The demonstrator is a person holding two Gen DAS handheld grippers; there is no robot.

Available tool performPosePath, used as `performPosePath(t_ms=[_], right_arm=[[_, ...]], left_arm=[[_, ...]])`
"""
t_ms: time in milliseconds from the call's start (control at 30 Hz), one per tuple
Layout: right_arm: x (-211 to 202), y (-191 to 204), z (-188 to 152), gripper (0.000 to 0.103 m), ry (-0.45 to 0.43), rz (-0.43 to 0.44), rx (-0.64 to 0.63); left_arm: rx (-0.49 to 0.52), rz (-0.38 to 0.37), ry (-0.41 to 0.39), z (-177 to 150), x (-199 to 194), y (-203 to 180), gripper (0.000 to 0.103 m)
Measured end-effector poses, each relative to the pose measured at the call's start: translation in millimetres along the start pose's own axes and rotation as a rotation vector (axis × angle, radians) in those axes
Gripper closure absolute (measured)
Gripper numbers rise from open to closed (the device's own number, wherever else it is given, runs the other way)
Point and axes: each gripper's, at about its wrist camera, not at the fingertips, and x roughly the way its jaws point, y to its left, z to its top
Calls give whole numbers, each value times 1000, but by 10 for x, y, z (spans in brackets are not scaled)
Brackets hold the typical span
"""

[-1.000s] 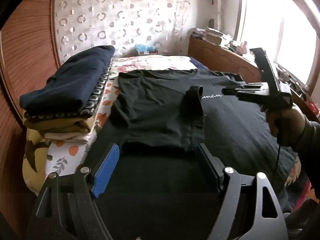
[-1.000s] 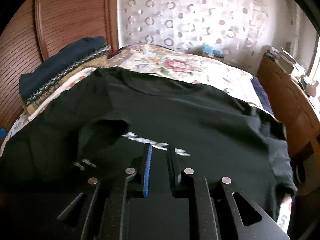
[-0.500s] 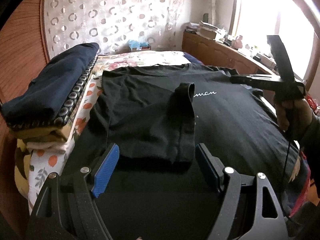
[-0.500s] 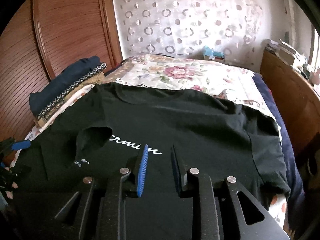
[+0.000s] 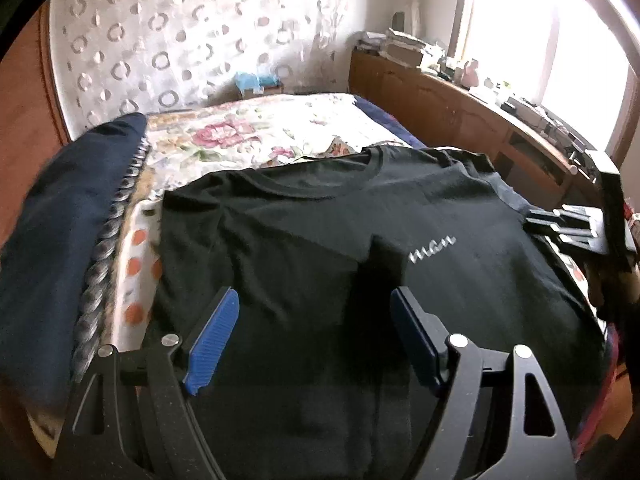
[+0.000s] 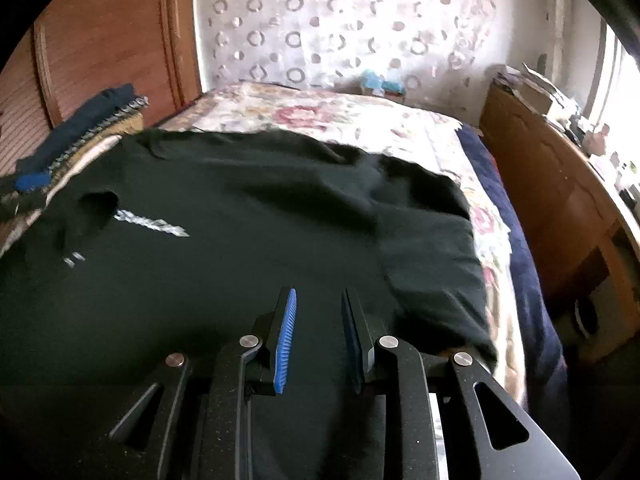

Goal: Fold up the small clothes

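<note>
A floral bedspread (image 5: 256, 136) covers the bed. A wooden dresser (image 5: 460, 108) flanks its right edge, a blue box (image 6: 380, 82) sits beyond its far edge.

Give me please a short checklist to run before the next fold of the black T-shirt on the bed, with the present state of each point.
1. Left tongs empty and open: ok, jaws wide, nothing between them.
2. Right tongs empty: ok, narrow gap, no cloth between the blue pads.
3. Black T-shirt flat on the bed: ok mostly, some wrinkles near the collar.
4. Left sleeve folded in: ok, it lies over the chest and covers the start of the white lettering.
5. Right sleeve folded in: not ok, it lies spread out toward the bed edge.
6. Stack of folded clothes apart from the shirt: ok.
</note>
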Motion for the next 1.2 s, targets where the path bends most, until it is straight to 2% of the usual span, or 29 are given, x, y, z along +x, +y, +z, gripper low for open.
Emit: performPosePath(t_ms=[67,200,367,567,733,800,867,900,933,1033,1133,1200], right_arm=[[37,-22,5,79,17,2,-1],[58,-1,45,79,42,6,-31],[56,8,101,79,15,28,-39],[130,-75,17,79,11,42,-21],[150,-77,12,79,12,38,-22],[153,-77,13,79,12,37,-23],[157,-76,9,79,12,34,-25],[151,-68,6,79,11,31,-27],[163,-77,9,79,12,30,-28],[172,-83,12,79,13,34,-25],[170,-78,8,79,12,33,-24],[173,-86,9,79,12,34,-24]], left_arm=[[-15,3,31,100,155,64,25],[-16,63,54,280,351,206,29],[-31,142,85,452,533,426,33],[-39,200,117,572,763,534,40],[-53,211,173,597,952,603,59],[-55,209,173,603,956,618,62],[-54,204,173,613,957,625,75],[-53,199,174,614,958,631,86],[-44,199,175,613,958,623,91],[-3,208,178,610,952,573,97],[22,227,159,659,887,552,97],[4,237,125,735,767,619,97]])
